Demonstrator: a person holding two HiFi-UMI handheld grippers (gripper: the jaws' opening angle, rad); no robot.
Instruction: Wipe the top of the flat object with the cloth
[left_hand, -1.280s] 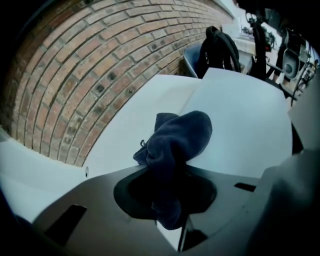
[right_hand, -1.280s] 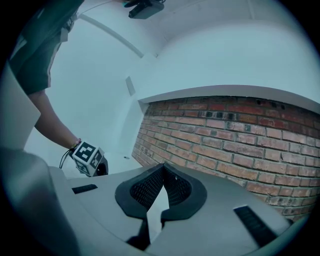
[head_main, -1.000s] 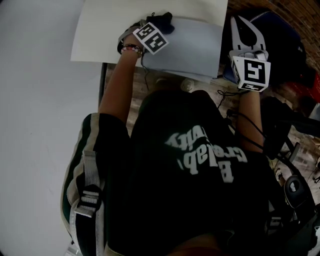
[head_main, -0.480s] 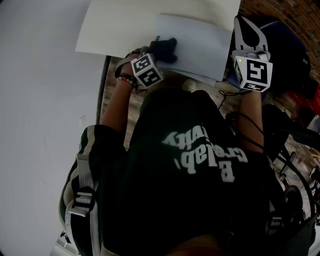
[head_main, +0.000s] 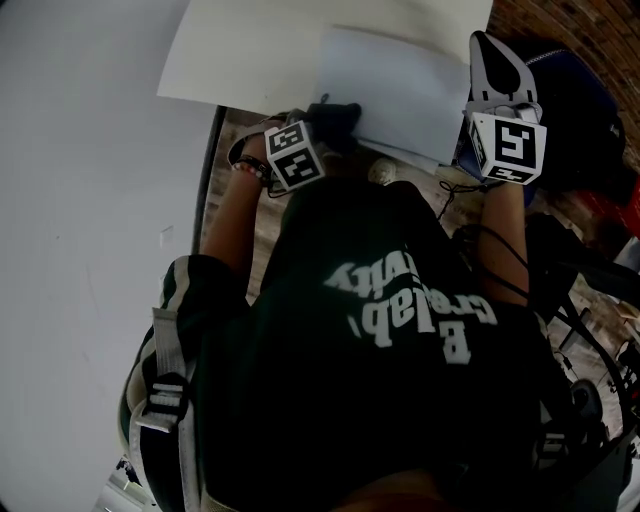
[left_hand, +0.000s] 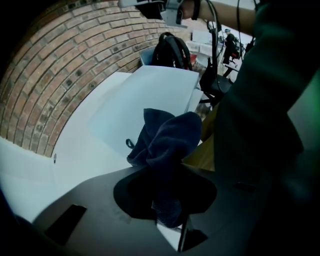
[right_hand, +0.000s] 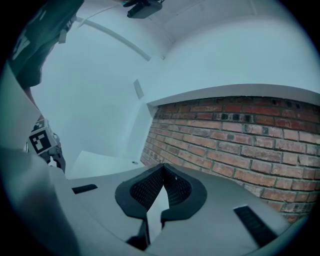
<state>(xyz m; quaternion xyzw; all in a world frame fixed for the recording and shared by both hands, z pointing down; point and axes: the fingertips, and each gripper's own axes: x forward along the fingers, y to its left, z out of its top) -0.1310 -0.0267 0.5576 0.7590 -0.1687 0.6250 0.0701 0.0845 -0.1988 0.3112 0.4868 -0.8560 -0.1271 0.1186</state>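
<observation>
The left gripper (left_hand: 167, 172) has its jaws clamped on a dark blue, bunched cloth (left_hand: 170, 135). The cloth fills the gap between the jaws and bulges out past their tips. Just beyond the tips lies the pale, flat rectangular sheet (left_hand: 145, 92), resting on the white worktop (left_hand: 75, 150) and running away from the jaws. In the head view the cloth sits at the corner of the sheet nearest the jaws. I cannot tell whether it presses on the surface or hangs just over the edge.

The right gripper (right_hand: 162, 169) has its jaws together with nothing between them. It is held off the far side of the sheet and points at a red brick wall (right_hand: 240, 135), touching nothing.

The step in hand looks like the wipe itself, with the cloth at the near end of a stroke. Most of the sheet lies ahead of the left jaws and to their right, so much of the top is probably left to cover.

The next move calls for:
- a firm grip on the cloth
- enough downward pressure to flatten the bunch against the sheet
- a push away from the jaws towards the far edge

A light sheet might slide, so the idle right jaws could steady it.
</observation>
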